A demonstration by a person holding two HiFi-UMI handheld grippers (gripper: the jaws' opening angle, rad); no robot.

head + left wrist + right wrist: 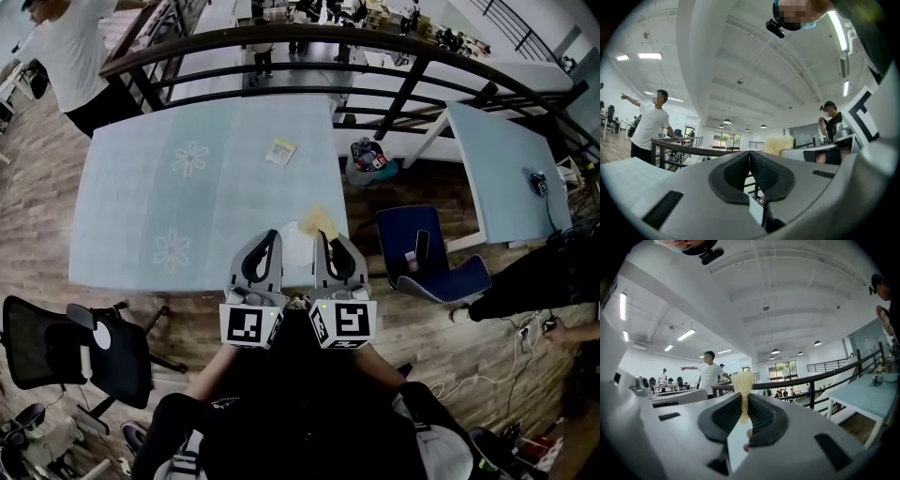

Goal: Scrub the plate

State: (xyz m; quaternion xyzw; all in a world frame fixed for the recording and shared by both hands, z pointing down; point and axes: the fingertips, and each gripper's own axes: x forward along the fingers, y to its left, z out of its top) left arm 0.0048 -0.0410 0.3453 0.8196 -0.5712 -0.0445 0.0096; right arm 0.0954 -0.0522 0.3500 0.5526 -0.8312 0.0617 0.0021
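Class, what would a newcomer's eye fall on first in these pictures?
A yellow sponge sticks up from the shut right tongs, above the pale table's near edge. Beside them the left tongs are shut and empty. At the table's far left corner stands a person in white, pointing.

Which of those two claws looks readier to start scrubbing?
Probably the right gripper: its jaws grip a yellow scrubbing pad. The left gripper is shut on nothing.

Head view looks steeply down; gripper views tilt upward (sharing the railing (812, 377)).
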